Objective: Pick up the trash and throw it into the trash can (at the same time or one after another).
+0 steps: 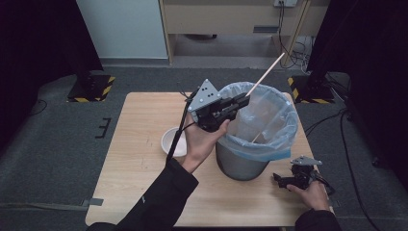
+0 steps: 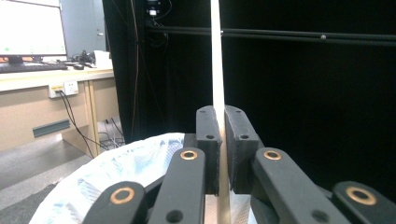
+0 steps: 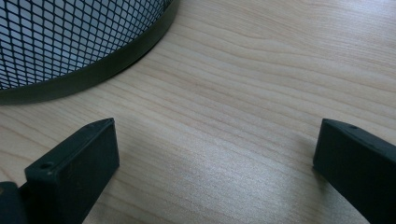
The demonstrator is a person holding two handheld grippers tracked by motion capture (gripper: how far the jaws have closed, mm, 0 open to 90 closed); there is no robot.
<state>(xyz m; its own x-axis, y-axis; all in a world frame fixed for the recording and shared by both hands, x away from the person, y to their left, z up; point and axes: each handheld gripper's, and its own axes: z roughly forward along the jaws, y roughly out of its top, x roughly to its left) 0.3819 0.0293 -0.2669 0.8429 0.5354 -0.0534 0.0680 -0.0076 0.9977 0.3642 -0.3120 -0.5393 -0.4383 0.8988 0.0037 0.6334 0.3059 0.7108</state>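
**Two grippers, one stick poised over the bin**

Two grippers are at work on the wooden table (image 1: pixel 144 178). Nearest the person, the right gripper (image 1: pixel 281 181) rests low on the tabletop beside the base of the mesh bin (image 3: pixel 70 42), its jaws spread wide with nothing but bare wood between them. Further in, the left gripper (image 1: pixel 243 101) is raised at the bin's near rim, its jaws clenched on a long, thin wooden stick (image 1: pixel 265 72). In the left gripper view the stick (image 2: pixel 217 65) runs straight up between the two pads. From the high view it slants across the bin's mouth: the lower end appears to dip inside the pale blue bag liner (image 1: pixel 276 139), the upper end reaches out past the far rim. A white bowl (image 1: pixel 168 140) sits on the table to the left of the bin, partly behind the raised forearm.

The likely trouble is the stick's length. If let go while this slanted, it may lean against the rim and tip out rather than fall in. Its lower end could also snag or pierce the thin liner if pushed down hard. The bin looks light, and a sideways shove from the raised hand could slide it.
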